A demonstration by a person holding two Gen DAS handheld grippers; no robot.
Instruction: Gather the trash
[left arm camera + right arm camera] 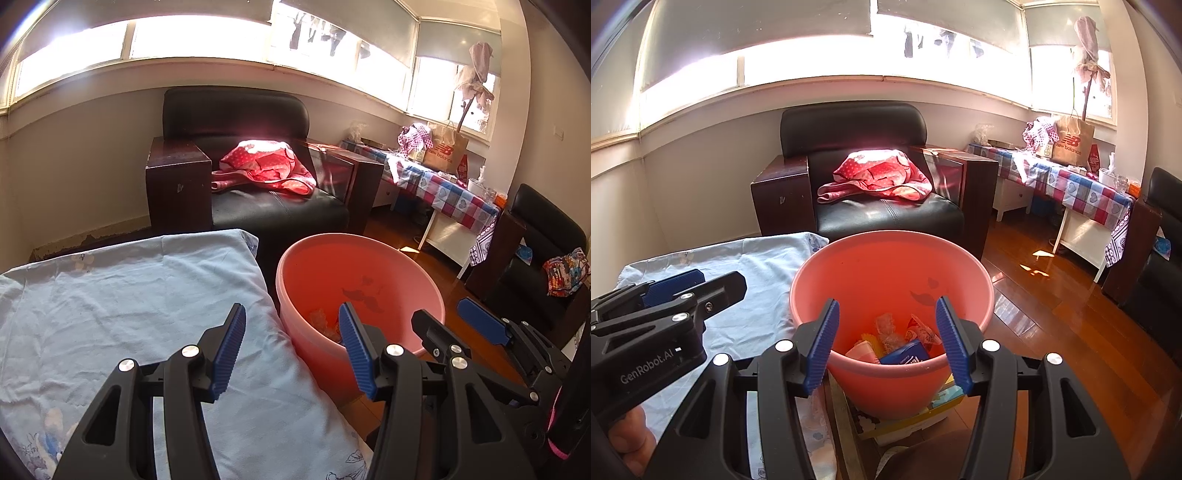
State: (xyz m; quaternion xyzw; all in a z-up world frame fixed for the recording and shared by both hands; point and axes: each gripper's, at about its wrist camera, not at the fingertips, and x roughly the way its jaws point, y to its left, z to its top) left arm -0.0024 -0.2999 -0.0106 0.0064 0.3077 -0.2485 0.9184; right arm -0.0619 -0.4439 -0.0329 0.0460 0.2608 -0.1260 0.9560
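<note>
A pink plastic bin (886, 236) stands on the floor beside the bed. In it lie a blue packet (905, 356), a clear crumpled wrapper (888, 328) and a red-and-white wrapper (921, 332). My right gripper (888, 301) hovers over the bin's near rim, open, with nothing between its blue pads. My left gripper (292, 308) is open and empty too, above the bed's edge just left of the bin (369, 266). Each gripper shows in the other's view: the right gripper (448, 314) past the bin, the left gripper (701, 280) over the sheet.
The bed's pale blue sheet (129, 295) fills the left. A black armchair (849, 125) with a red dotted cloth (879, 173) stands behind the bin. A table with a checked cloth (1082, 188) is at the right. The bin rests on a flat box (923, 413) on the wooden floor (1052, 314).
</note>
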